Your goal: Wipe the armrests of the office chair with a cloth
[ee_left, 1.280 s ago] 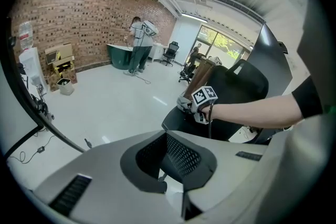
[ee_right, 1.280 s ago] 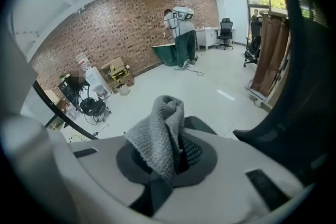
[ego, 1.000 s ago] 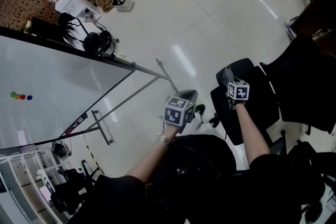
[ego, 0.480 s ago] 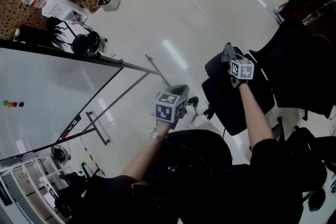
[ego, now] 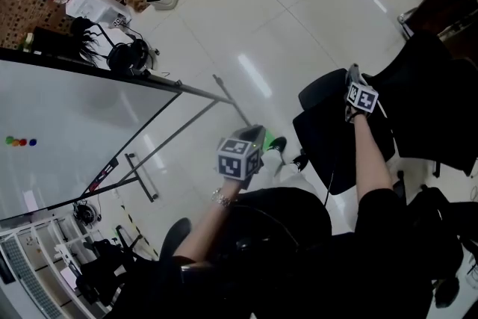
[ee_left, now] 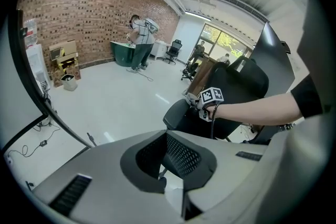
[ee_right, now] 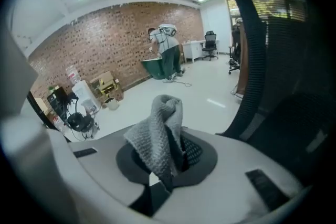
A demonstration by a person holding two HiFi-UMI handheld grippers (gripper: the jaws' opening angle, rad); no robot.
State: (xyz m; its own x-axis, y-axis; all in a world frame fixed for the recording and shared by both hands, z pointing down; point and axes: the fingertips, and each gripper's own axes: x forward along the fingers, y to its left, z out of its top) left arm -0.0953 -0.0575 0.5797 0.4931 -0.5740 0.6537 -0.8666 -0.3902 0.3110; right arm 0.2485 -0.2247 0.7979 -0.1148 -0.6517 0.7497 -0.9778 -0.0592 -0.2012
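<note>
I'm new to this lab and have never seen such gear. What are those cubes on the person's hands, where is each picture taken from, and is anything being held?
There is no robot here. A person holds a two-fingered hand tool, a gripper, in each hand, and the marked cubes are part of those tools. The head view looks down from a camera on the person's head. It shows the left gripper at left, the right gripper by a black chair on the shiny floor, and a whiteboard at far left. The other two pictures come from a camera riding on each gripper, looking along its fingers. The right gripper's fingers are shut on a grey cloth. The left gripper's fingers stand apart, with nothing between them.
</note>
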